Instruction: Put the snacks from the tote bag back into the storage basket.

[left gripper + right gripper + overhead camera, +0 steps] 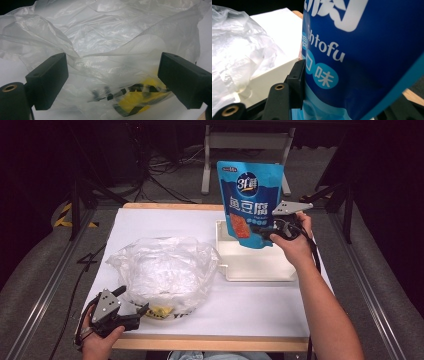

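Blue snack pouch (250, 202) upright, long axis vertical, pinched by right claw (264, 233)

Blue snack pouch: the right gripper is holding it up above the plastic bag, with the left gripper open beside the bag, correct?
Not quite. The right gripper holds the blue pouch above the white tray, not the plastic bag, as the high view shows. The left gripper is open beside the bag.

crumpled see-through plastic bag (162, 270) with yellow and black print: front left part of the white table (260, 307) | shallow white plastic tray (250, 265): back right part, just beside the bag | black cables (165, 180): grey floor behind the table
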A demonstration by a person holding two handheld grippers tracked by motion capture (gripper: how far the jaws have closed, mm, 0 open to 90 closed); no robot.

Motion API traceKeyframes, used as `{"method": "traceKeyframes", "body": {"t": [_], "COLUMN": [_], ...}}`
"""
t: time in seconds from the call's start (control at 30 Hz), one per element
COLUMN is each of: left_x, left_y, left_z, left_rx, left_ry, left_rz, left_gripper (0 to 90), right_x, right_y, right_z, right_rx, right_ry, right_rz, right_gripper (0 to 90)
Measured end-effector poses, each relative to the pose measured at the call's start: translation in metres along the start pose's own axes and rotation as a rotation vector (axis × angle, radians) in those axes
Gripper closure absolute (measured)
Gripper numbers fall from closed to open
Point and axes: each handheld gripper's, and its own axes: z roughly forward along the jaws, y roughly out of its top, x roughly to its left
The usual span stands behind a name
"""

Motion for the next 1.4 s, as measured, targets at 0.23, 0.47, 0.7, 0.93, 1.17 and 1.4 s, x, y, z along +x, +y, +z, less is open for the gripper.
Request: {"method": "traceKeyframes", "body": {"t": [0.23,0.47,0.7,0.93,1.17,1.4], "left_x": [0.0,-0.001,-0.001,0.0,-0.001,-0.001], "left_y": [0.0,0.0,0.0,0.0,-0.001,0.0], "left_z": [0.0,0.001,0.001,0.002,0.001,0.002], "left_rx": [0.001,0.005,0.008,0.008,0.007,0.009], "left_ry": [0.003,0.001,0.0,0.001,0.005,0.004], "left_rz": [-0.005,-0.004,-0.004,-0.011,-0.009,-0.009], "left_gripper": [10.5,10.6,10.6,10.6,10.5,10.5], "right_x": [0.0,-0.002,-0.002,-0.002,0.0,-0.007], "right_y": [-0.011,-0.021,-0.033,-0.037,-0.043,-0.051], "right_z": [0.011,0.017,0.026,0.03,0.036,0.036], "right_rx": [0.023,0.044,0.062,0.059,0.066,0.07], "right_ry": [-0.001,-0.016,-0.015,-0.007,0.006,0.031], "right_rz": [0.008,0.013,0.021,0.035,0.035,0.035], "right_gripper": [52.0,52.0,51.9,51.7,50.9,48.9]}}
